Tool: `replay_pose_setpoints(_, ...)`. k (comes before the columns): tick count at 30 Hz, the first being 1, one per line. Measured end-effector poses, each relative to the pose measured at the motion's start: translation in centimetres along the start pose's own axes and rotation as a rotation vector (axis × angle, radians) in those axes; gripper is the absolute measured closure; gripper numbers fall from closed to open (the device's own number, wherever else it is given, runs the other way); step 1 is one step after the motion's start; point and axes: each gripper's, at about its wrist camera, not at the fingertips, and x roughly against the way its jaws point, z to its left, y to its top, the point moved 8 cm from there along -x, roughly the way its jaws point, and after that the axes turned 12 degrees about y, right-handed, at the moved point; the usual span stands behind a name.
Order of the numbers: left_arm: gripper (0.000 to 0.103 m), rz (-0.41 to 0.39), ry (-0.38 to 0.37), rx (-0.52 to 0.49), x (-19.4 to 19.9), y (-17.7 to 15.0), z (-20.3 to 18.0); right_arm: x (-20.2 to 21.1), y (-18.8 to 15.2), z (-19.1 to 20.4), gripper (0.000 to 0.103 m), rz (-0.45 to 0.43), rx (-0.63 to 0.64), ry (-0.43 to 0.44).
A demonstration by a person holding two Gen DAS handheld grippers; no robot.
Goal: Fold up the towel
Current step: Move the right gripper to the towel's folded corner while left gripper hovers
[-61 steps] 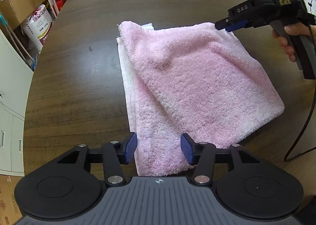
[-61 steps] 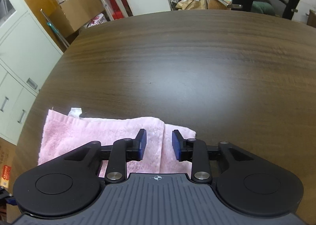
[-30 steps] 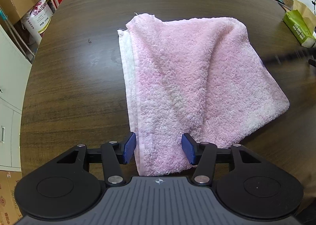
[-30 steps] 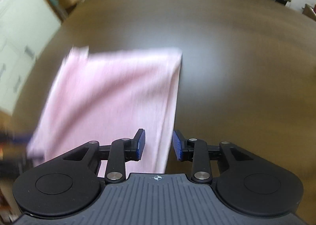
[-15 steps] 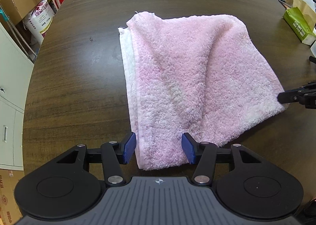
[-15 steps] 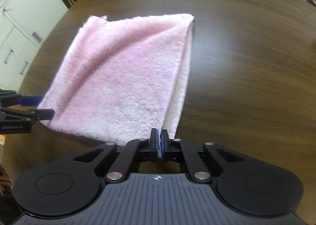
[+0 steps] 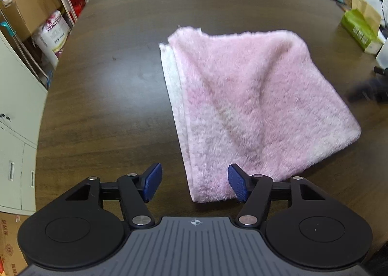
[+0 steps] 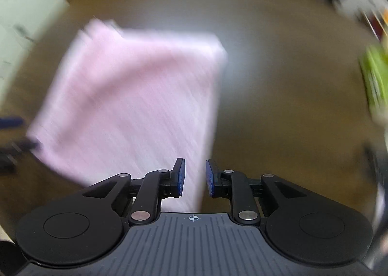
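One dark wooden table fills most of both views, and the folded pink towel lies flat on it, a paler white layer showing along its left edge in the left wrist view. Its near corner reaches down between the blue pads of the left gripper. Those jaws stand wide apart and have just been opening further; the pads hang clear of the fabric on either side and grip nothing.

From the right wrist, the picture is heavily blurred, but the towel shows as a pink sheet left of centre, its right edge running down toward the right gripper. Its jaws have just been opening and now stand a narrow gap apart; the towel edge is seen through that gap, and the pads do not press on it.

Beyond the table stand white cabinets, cardboard boxes and a white sack. A green packet sits at the table's far right.
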Motion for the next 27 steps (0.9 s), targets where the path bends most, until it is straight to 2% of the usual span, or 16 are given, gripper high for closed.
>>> replay_pose_setpoints(5, 0.039, -0.021, -0.054, 0.025, 0.2, 0.5, -1.2, -2.9, 8.3, 5.8, 0.083, -0.123, 0.174, 0.225)
replay_pose_setpoints(6, 0.039, -0.017, -0.062, 0.026, 0.1, 0.4, -1.5, -4.1, 9.8, 7.0, 0.083, -0.129, 0.218, 0.252)
replay_pose_setpoints(9, 0.039, 0.001, -0.081, 0.026, -0.5, -0.3, -2.3, -8.4, 12.7, 8.7, 0.083, -0.087, 0.276, 0.244)
replay_pose_setpoints(14, 0.039, 0.025, -0.088, 0.053, -1.1, -1.2, -2.3, -13.0, 13.3, 9.7, 0.083, 0.018, 0.284, 0.241)
replay_pose_setpoints(18, 0.039, 0.027, -0.097, 0.073, -1.2, -1.4, -2.0, -14.6, 12.7, 9.8, 0.083, 0.050, 0.309, 0.174)
replay_pose_setpoints(22, 0.039, 0.030, -0.099, 0.079, -1.1, -1.4, -1.9, -15.0, 12.0, 9.7, 0.083, 0.060, 0.292, 0.150)
replay_pose_setpoints(24, 0.039, 0.032, -0.098, 0.078, -1.1, -1.4, -1.9, -14.8, 11.8, 9.6, 0.086, 0.048, 0.286, 0.153)
replay_pose_setpoints(25, 0.039, 0.033, -0.097, 0.076, -1.1, -1.3, -1.9, -14.7, 11.8, 9.6, 0.092, 0.040, 0.280, 0.154)
replay_pose_setpoints(27, 0.039, 0.035, -0.096, 0.074, -0.9, -1.3, -1.8, -14.7, 11.7, 9.2, 0.097, 0.028, 0.270, 0.173)
